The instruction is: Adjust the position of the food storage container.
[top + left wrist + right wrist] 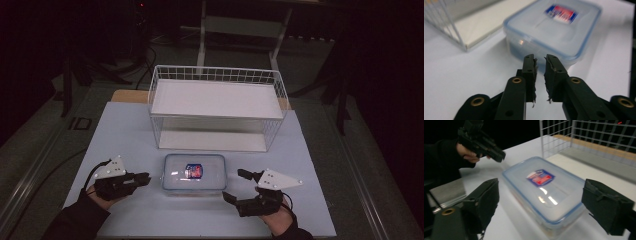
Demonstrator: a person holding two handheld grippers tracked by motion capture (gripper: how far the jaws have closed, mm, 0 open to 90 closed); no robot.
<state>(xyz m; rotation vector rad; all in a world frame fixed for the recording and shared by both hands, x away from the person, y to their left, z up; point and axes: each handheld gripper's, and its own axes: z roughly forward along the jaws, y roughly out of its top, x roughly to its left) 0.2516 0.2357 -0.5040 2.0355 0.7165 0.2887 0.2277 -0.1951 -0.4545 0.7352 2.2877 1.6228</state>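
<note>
Container point(194, 173) of clear plastic, closed by a blue-rimmed lid, is seen lying flat on the white worktop point(125, 135), just in front of the white wire basket point(217, 107) and between the two grippers. Its long axis is laid across the worktop from left to right in the high view, parallel to the front of the basket, with the lid faced upward. A red and blue label point(193, 171) is carried near the middle of the lid.

The left gripper point(145, 178) is held at the left short end of the container and is pointed at it; its jaws are drawn nearly together, with only a narrow gap left and nothing caught between them. In the left gripper view the jaw tips are seen just short of the container's near wall; contact cannot be told.

The right gripper point(236, 184) is held at the right short end, its jaws spread wide with nothing pressed between them. In the right gripper view the container is framed between the two jaws, its long axis run away toward the left gripper.
</note>
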